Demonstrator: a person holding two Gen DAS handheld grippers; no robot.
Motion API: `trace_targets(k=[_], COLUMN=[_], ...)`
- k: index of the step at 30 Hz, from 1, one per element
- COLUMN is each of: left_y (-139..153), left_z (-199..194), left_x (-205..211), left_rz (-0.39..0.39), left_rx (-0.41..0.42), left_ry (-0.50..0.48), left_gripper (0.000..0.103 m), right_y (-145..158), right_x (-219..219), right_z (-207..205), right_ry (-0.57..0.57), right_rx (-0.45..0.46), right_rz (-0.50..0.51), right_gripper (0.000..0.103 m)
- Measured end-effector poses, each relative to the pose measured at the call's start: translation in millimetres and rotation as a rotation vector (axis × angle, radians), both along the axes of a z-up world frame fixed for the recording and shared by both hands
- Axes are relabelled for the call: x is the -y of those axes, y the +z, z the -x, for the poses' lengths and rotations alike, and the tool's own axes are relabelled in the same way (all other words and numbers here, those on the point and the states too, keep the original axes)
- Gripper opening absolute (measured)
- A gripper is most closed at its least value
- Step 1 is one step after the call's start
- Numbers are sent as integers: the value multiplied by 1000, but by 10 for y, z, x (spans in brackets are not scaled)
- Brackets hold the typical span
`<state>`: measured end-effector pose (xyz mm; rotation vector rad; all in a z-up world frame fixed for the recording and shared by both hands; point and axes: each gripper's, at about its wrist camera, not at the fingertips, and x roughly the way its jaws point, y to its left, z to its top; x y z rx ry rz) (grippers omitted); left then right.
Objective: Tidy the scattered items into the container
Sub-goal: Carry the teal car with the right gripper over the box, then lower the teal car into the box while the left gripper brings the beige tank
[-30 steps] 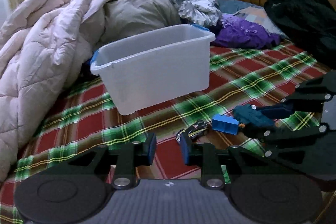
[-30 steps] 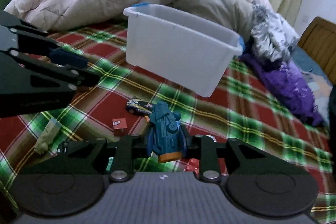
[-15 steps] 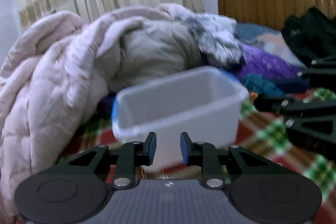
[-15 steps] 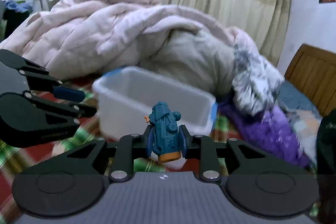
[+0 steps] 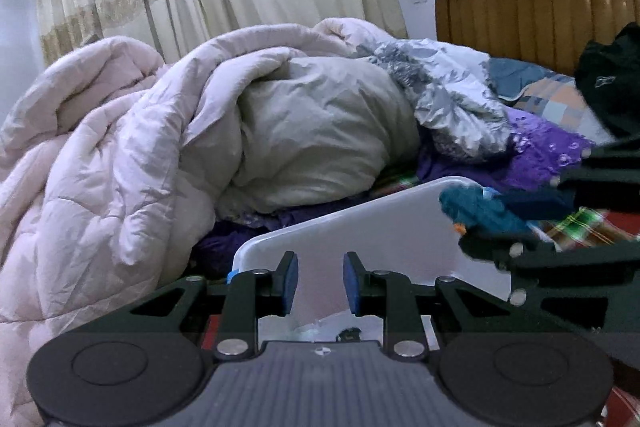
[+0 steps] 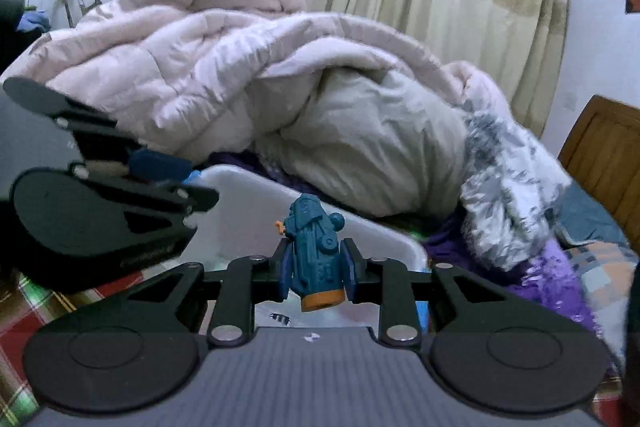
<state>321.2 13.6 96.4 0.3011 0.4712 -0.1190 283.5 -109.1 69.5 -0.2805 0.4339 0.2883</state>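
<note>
Since a second ago I have brought both grippers up off the plaid bed and forward, so the container that sat ahead on the covers now lies close under my fingers.

On my right gripper (image 6: 316,273) the blue pads are clamped on the toy rocket (image 6: 314,251), one pad on each flank. Its long axis runs along the fingers, nose pointing away from me and up, orange base towards the camera. The white container (image 6: 380,239) is directly ahead of and below that toy, its far rim just past the nose, so as I judge it the release needs only a little more reach before the fingers part.

My left gripper (image 5: 318,283) carries nothing; its fingers stand a narrow gap apart with only the container's wall (image 5: 360,227) behind them. It hangs over the near left corner, beside the right one, which is the hand that matters here.

Counted: one rocket, one container, two grippers. Something small and dark lies on the container floor, too indistinct to name. Beyond is a heaped pink duvet (image 5: 100,155).
</note>
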Motion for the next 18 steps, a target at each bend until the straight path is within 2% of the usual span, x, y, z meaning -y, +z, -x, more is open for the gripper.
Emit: trace_targets(k=[9,12,15,16,17,18], left_y=[-280,-344,-312,-279,-256,-246], left_z=[-418,-423,-202,-30,170,395], left_x=[-91,-120,-233,-290,-345,-401], left_rz=[9,19,91,131,163,183], left_rx=[-25,-38,-75,-85,-92,-97], left_ry=[17,18,0,-25,-57,-93], left_gripper=[28,28,30,35,51,61], right_y=[-280,-336,-343,-323,-293,-256], right_x=[-16,-13,27,53,75,101], right_z=[-398,-458,-441,-402,-364,-310], right_ry=[-13,-13,-20,-22,-21,-19], right_rx=[-30,-38,-36,-32,-23,-11], right_rz=[17,17,6,1,-4,-5], right_gripper=[29,29,29,29,29,29])
